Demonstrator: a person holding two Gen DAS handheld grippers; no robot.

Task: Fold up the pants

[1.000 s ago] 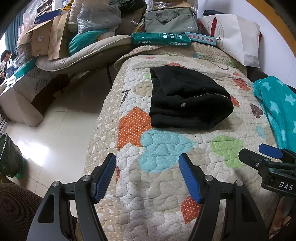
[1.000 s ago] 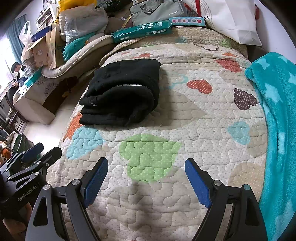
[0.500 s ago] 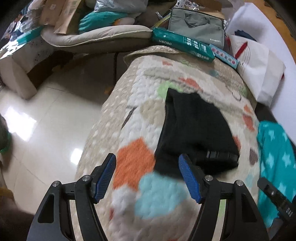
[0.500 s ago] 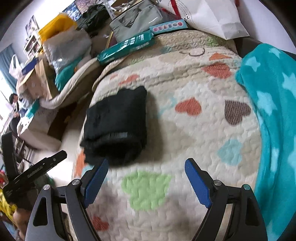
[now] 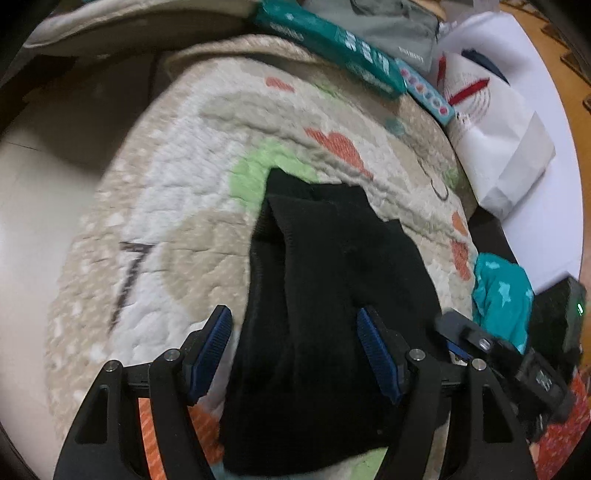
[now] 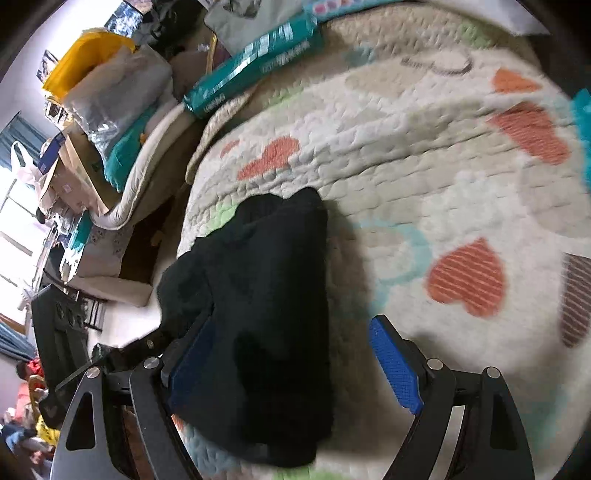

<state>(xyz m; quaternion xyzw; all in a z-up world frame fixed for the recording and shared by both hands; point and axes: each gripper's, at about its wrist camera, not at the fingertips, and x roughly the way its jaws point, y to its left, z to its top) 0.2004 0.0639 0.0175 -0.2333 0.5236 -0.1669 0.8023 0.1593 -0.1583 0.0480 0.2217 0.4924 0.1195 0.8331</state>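
The black pants [image 5: 332, 295] lie folded in a thick bundle on a quilted bedspread [image 5: 177, 206] with coloured hearts. My left gripper [image 5: 295, 350] hovers over the bundle's near left part, open, its blue pads apart with black cloth showing between them. The right gripper [image 5: 476, 339] shows at that view's right edge. In the right wrist view the same pants [image 6: 266, 295] fill the lower middle. My right gripper [image 6: 291, 362] stands open above them, its left pad over the cloth and its right pad over bare bedspread [image 6: 424, 155]. Neither gripper presses on the cloth.
A teal box [image 5: 332, 48], a grey bag [image 5: 391, 22] and a white paper bag [image 5: 495, 122] crowd the bed's far end. A teal star blanket [image 5: 502, 299] lies to the right. The bed's left edge drops to a pale floor [image 5: 33, 199], with cushions and cardboard boxes [image 6: 74, 162] beyond.
Both grippers have moved forward along the bed from bare quilt to just over the folded pants, and both have rolled. The pants now fill the lower middle of each view. The jaws stay open.
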